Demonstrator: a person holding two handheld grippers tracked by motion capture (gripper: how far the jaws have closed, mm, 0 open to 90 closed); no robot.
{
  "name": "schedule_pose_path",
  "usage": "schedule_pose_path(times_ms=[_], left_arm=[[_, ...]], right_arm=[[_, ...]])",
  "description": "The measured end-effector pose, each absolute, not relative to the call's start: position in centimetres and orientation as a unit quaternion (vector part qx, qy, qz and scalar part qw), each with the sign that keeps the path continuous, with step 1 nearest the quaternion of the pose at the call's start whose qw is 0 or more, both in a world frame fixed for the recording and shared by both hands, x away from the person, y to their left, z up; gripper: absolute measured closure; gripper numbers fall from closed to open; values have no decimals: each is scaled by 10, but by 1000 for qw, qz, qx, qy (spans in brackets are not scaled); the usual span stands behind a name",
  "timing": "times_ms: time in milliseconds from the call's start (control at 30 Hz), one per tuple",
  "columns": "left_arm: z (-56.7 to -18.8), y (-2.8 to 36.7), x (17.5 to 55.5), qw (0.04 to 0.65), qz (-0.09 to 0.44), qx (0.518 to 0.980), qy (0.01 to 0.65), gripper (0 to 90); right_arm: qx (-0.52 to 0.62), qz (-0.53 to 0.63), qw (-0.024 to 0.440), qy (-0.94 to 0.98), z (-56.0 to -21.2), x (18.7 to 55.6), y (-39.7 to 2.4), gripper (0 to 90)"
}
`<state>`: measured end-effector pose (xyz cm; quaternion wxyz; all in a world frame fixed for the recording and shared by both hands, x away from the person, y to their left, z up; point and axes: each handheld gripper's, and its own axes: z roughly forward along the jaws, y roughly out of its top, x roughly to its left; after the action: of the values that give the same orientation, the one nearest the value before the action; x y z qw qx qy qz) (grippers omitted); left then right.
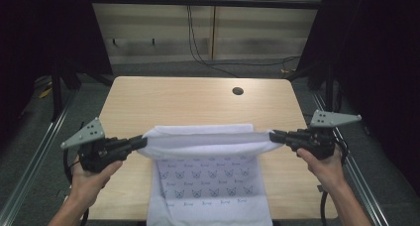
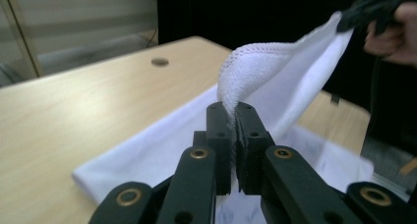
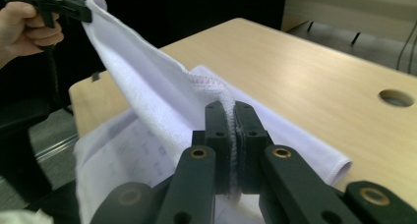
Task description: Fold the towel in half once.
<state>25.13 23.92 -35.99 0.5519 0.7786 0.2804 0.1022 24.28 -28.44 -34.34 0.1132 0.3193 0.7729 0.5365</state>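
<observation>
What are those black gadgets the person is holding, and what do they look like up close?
Each hand-held gripper, left and right, is black, with two flat jaws on brass-riveted linkage bars. A grey three-cornered plate dotted with holes tops each, and a black cable trails off. The forearms are bare, without sleeves.

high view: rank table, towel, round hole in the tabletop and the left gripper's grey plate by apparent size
1. Table, largest.
2. Towel, running off the near table edge.
3. Grey plate on the left gripper; it sits nearer the camera, so it may look bigger than it is.
4. Round hole, smallest.
</observation>
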Motion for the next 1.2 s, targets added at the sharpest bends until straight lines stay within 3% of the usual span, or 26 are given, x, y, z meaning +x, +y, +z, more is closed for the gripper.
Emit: schedule_pose_path(times_ms=[200,400,567,900,1033,1200], left_arm=[[-414,244,228,538,62,785,301,862],[-465,241,216,496,19,812,307,849],[-457,231,200,476,8,835,276,821],[-450,239,179,470,-31,851,233,737],[-449,245,186,486,-21,836,254,702],[-453,239,216,497,-8,823,276,705]], right_arm=[[309,521,84,792,-381,211,-275,865],[332,484,16,810,-445,194,-270,860],[327,436,-19,838,-464,180,-268,796],[283,444,-61,848,-459,144,-271,692],[289,472,-39,832,-452,141,-277,688],[321,480,-24,816,-458,174,-279,688]])
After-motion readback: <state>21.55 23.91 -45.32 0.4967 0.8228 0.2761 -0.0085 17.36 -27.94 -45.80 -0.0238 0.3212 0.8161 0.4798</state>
